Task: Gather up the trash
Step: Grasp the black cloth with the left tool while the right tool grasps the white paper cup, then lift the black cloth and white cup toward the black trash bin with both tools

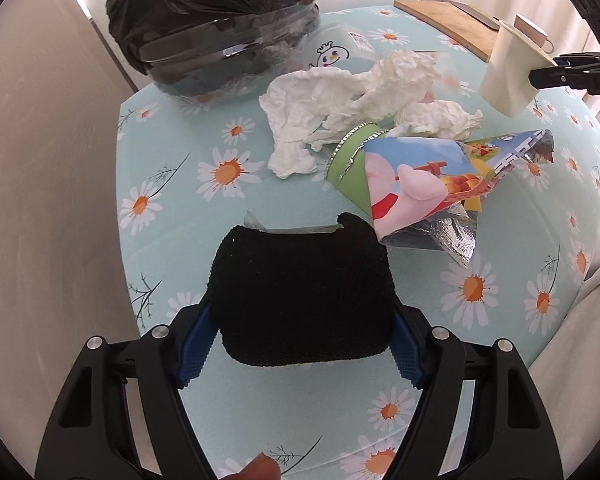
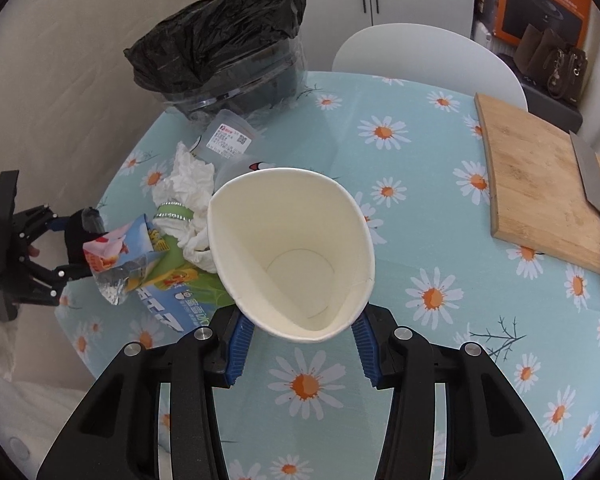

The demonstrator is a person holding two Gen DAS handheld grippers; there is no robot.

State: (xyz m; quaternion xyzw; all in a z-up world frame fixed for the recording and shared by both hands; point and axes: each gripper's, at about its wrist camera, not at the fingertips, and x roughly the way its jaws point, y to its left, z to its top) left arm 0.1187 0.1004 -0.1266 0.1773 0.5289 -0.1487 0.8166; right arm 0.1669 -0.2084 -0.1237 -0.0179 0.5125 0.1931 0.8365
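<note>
My left gripper [image 1: 302,340] is shut on a black fuzzy cloth-like object [image 1: 302,292] over the table's near edge; it also shows in the right wrist view [image 2: 76,240]. My right gripper [image 2: 302,334] is shut on a squeezed white paper cup [image 2: 292,252], held above the table; the cup shows at the far right in the left wrist view [image 1: 508,72]. Crumpled white tissues [image 1: 340,104], a green foil-edged wrapper [image 1: 350,160] and a colourful snack bag [image 1: 428,184] lie mid-table. A bin lined with a black bag [image 1: 216,28] stands at the back; it also shows in the right wrist view [image 2: 228,52].
A clear plastic cup with a label [image 2: 228,144] lies by the bin. A wooden cutting board [image 2: 540,184] with a cleaver [image 2: 596,200] sits at the table's right. A white chair [image 2: 424,60] stands behind the daisy tablecloth [image 2: 420,220].
</note>
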